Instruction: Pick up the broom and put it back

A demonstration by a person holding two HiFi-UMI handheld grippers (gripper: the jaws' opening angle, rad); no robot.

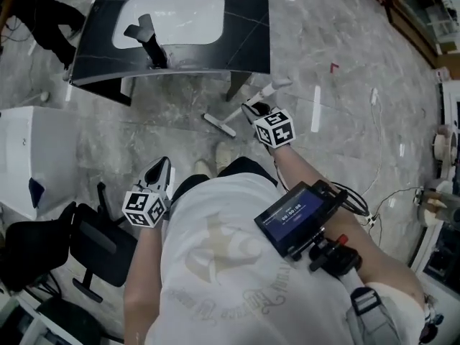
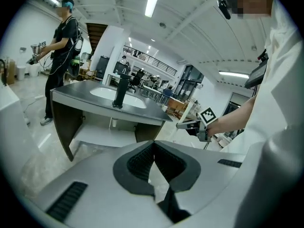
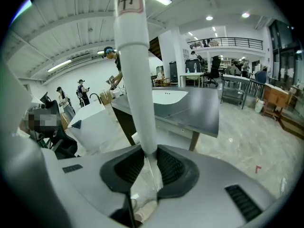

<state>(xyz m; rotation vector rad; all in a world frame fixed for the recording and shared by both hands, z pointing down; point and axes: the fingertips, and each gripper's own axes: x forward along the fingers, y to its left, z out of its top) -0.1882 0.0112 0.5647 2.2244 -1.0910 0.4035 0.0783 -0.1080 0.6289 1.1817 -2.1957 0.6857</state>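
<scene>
The broom's white handle [image 3: 135, 80] stands clamped between the pads of my right gripper [image 3: 149, 156] and runs up out of the right gripper view. In the head view, the right gripper [image 1: 253, 110] holds the broom [image 1: 277, 86] slantwise, and its white head [image 1: 218, 125] hangs low over the marble floor in front of the sink table [image 1: 244, 20]. My left gripper [image 1: 162, 167] is at the person's left side with its pads together and nothing between them [image 2: 152, 148]. It looks across at the right gripper [image 2: 199, 126].
The dark sink table carries a white basin and a black faucet [image 1: 151, 45]. A white box [image 1: 29, 157] and a black chair [image 1: 100, 246] stand at the left. Cables [image 1: 374, 157] and a white strip [image 1: 316, 108] lie on the floor to the right. Another person [image 2: 61, 56] stands behind the table.
</scene>
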